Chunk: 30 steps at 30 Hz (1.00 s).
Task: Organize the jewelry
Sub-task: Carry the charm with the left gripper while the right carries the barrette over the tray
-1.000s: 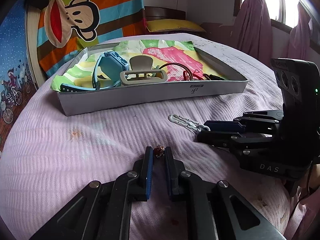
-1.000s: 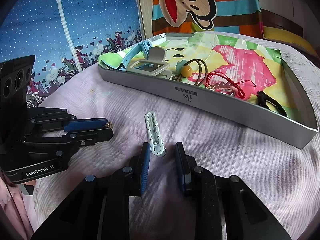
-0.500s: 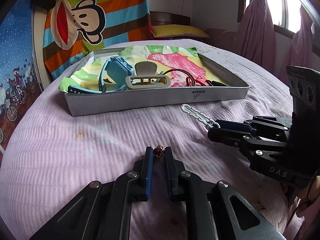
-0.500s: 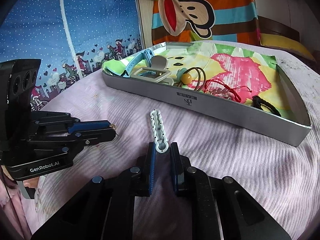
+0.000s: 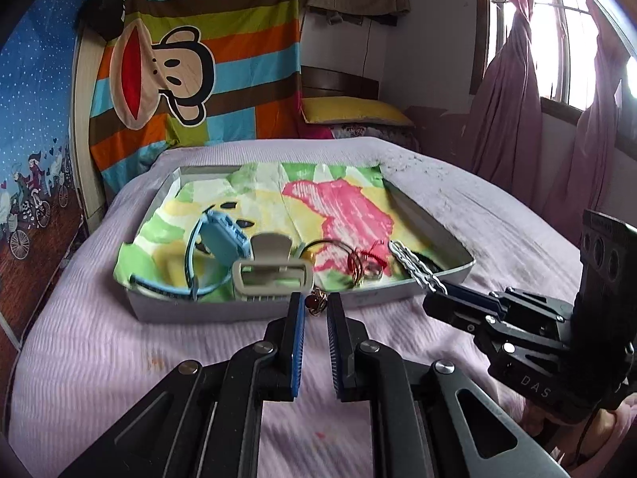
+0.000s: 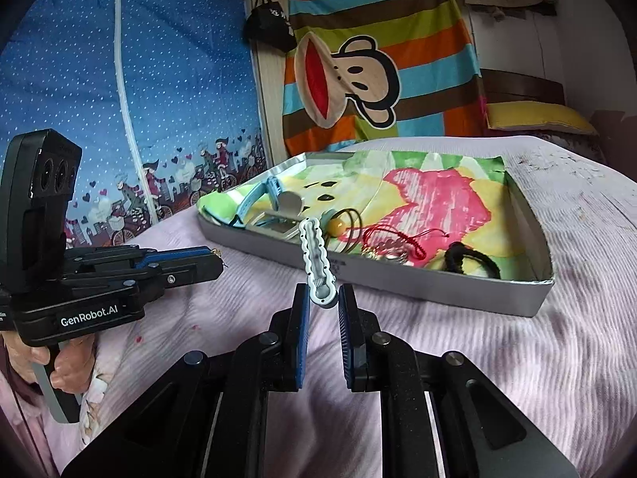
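Observation:
My left gripper (image 5: 315,303) is shut on a small red and gold ring (image 5: 316,304), held in the air just before the front wall of the grey tray (image 5: 239,312). My right gripper (image 6: 323,298) is shut on the lower end of a white scalloped hair clip (image 6: 314,255), which stands up from the pads. In the left wrist view the right gripper (image 5: 432,302) holds the hair clip (image 5: 414,267) over the tray's front right corner. In the right wrist view the left gripper (image 6: 217,263) hangs to the left of the tray (image 6: 398,279).
The tray lies on a lilac bed cover (image 5: 99,350) and has a colourful paper lining. It holds a blue watch (image 5: 217,239), a beige claw clip (image 5: 272,273), a brown hair tie with a yellow bead (image 6: 338,228), a red cord bracelet (image 6: 394,239) and a black hair tie (image 6: 469,259).
Both grippers have risen off the bed cover and come closer to the tray. The right gripper closed on the hair clip and lifted it; the left kept hold of the ring.

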{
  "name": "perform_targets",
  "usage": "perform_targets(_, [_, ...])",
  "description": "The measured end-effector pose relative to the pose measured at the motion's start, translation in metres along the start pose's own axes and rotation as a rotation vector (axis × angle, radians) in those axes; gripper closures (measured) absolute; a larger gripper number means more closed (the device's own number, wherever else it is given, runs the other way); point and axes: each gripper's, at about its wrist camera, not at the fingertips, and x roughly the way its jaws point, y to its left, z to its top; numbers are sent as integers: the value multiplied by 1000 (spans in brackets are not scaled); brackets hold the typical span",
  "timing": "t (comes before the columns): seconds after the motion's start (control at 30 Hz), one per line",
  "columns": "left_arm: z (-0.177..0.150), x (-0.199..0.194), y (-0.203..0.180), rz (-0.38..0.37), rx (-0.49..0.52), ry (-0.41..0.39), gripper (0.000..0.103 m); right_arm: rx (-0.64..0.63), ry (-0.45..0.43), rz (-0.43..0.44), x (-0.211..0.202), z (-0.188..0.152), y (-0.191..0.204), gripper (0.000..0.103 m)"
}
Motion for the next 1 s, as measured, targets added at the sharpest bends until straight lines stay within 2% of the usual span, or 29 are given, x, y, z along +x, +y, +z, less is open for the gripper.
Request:
perform_targets(0.17, [35, 23, -9, -4, -17, -15, 92, -2, -9, -76, 5, 24, -15, 90])
perform_targets(0.27, [49, 45, -17, -1, -4, 17, 92, 2, 4, -132, 12, 39, -29, 90])
perform_targets(0.4, [62, 77, -24, 23, -6, 100, 92, 33, 66, -181, 27, 54, -49, 90])
perform_targets(0.53, [65, 103, -29, 44, -9, 203, 92, 56, 148, -211, 42, 60, -64, 90])
perform_targets(0.67, [60, 118, -30, 52, -30, 267, 92, 67, 209, -216, 53, 57, -71, 90])
perform_targets(1.0, [51, 129, -29, 54, -46, 342, 92, 69, 297, -220, 68, 48, -77, 90])
